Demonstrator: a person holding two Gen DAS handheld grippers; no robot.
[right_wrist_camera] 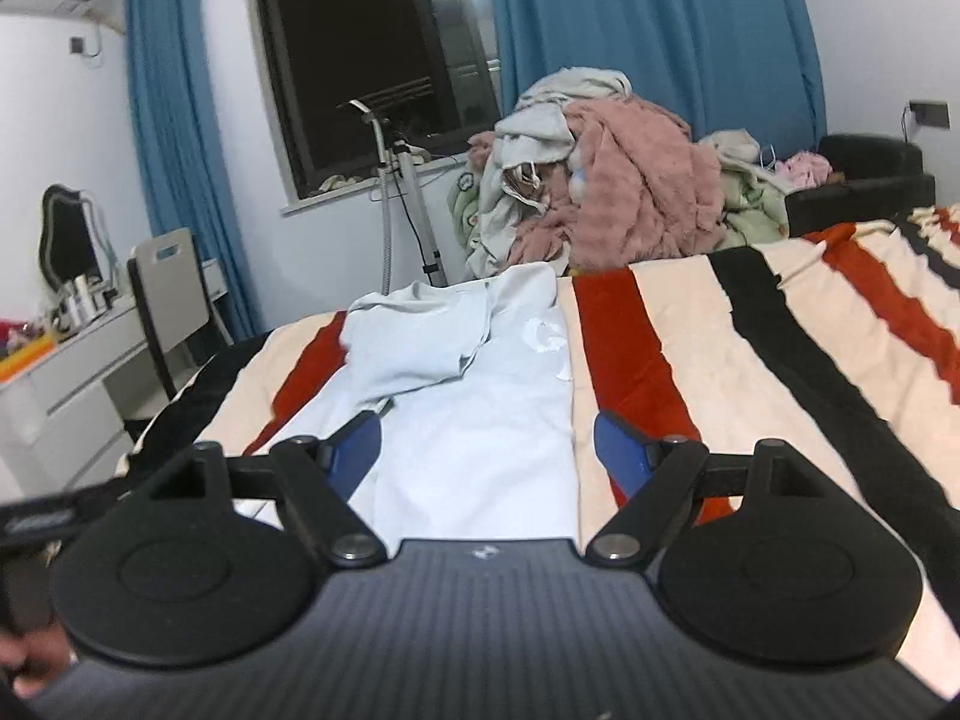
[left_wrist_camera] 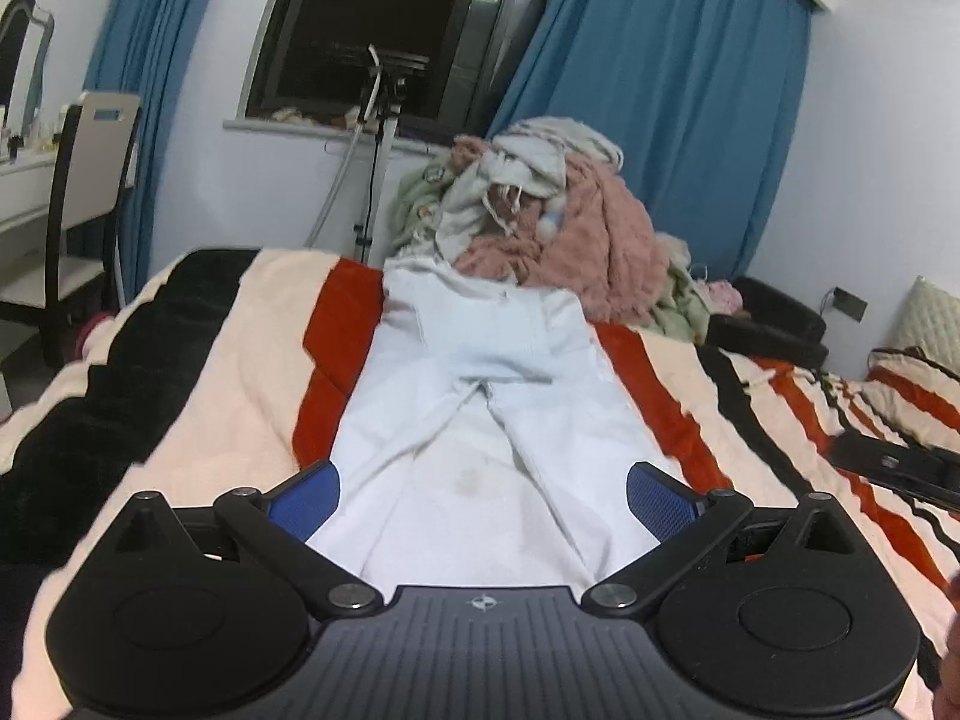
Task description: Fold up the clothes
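A pale blue garment lies flat along the middle of both frames on a bed covered in cream, red and black stripes. At its far end, top centre, a heap of clothes rises, pink fleece uppermost. A stand is before the dark window; a chair and desk sit at left. The garment's white print is unreadable. The left claw and right claw are both spread wide, grasping nothing, above the garment's near end.
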